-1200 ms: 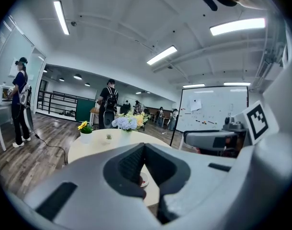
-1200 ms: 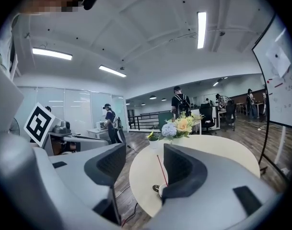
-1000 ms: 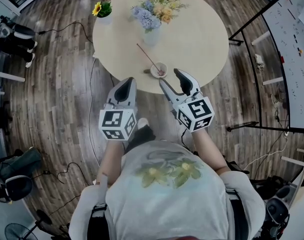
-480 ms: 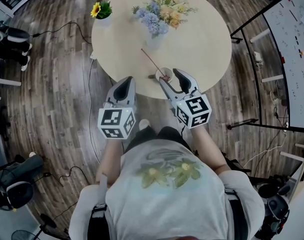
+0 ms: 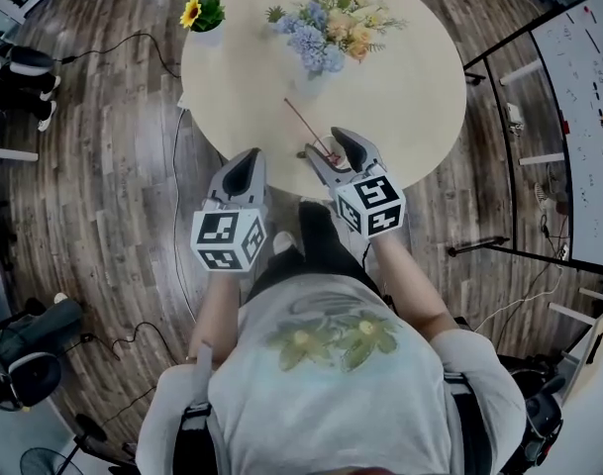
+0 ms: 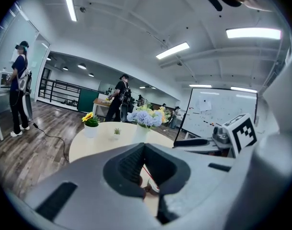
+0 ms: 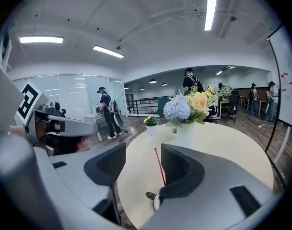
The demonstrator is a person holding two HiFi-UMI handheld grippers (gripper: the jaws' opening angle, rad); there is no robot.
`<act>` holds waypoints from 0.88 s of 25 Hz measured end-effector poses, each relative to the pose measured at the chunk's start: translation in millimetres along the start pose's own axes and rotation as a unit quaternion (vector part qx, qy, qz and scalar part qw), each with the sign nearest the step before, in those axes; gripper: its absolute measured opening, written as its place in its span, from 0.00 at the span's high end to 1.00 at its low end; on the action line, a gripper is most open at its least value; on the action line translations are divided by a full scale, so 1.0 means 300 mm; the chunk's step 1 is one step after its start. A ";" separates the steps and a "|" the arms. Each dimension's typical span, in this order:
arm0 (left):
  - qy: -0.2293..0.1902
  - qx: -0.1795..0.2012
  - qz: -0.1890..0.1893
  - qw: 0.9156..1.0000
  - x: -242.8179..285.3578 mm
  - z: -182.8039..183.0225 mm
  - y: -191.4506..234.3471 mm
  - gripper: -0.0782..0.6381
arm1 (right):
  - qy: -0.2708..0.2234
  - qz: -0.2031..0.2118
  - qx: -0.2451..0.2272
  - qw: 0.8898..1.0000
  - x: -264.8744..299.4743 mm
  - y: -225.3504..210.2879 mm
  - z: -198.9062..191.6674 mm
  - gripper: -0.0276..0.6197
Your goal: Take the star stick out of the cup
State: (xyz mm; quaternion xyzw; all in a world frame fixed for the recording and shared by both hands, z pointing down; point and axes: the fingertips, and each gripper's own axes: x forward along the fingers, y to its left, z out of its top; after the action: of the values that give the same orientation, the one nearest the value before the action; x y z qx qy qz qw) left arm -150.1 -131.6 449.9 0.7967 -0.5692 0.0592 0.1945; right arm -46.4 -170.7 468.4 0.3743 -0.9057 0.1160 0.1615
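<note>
- Since a second ago, the right gripper [image 5: 326, 149] has advanced over the round table [image 5: 410, 77] edge, jaws apart and empty.
- Left gripper [image 5: 244, 158]: jaws together, short of the table.
- Cup [image 7: 157, 202]: just below the right jaws.
- Star stick [image 7: 159, 166]: leans in the cup. This is the approach step; next, straddle the shaft and close.

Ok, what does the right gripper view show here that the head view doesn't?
Only the right gripper view: the right gripper with its jaws wide apart, the star stick showing ungripped in the gap, and people standing in the background under ceiling lights.
Only the head view: the person's shirt and the full outline of the round table.
Both: the table, stick, cup, flower vase and sunflower pot.
</note>
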 end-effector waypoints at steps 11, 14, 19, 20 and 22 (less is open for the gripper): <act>0.006 -0.028 0.041 0.999 0.092 0.034 0.074 0.89 | 0.056 0.044 -0.017 0.997 0.198 -0.068 -0.064 0.59; 0.007 -0.028 0.047 0.998 0.114 0.040 0.076 0.89 | 0.068 0.052 -0.020 0.996 0.235 -0.089 -0.083 0.59; 0.010 -0.028 0.054 0.998 0.146 0.045 0.083 0.89 | 0.087 0.063 -0.018 0.994 0.301 -0.110 -0.118 0.59; 0.011 -0.028 0.056 0.998 0.150 0.045 0.085 0.89 | 0.091 0.065 -0.019 0.994 0.314 -0.112 -0.127 0.59; 0.013 -0.029 0.059 0.998 0.156 0.046 0.089 0.89 | 0.103 0.069 -0.021 0.992 0.339 -0.117 -0.147 0.59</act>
State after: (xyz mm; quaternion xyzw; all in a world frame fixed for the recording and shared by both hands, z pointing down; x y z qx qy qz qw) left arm -160.5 -185.6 458.6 0.7550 -0.6139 0.0639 0.2213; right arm -80.2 -245.6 550.8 0.2934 -0.9103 0.1457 0.2531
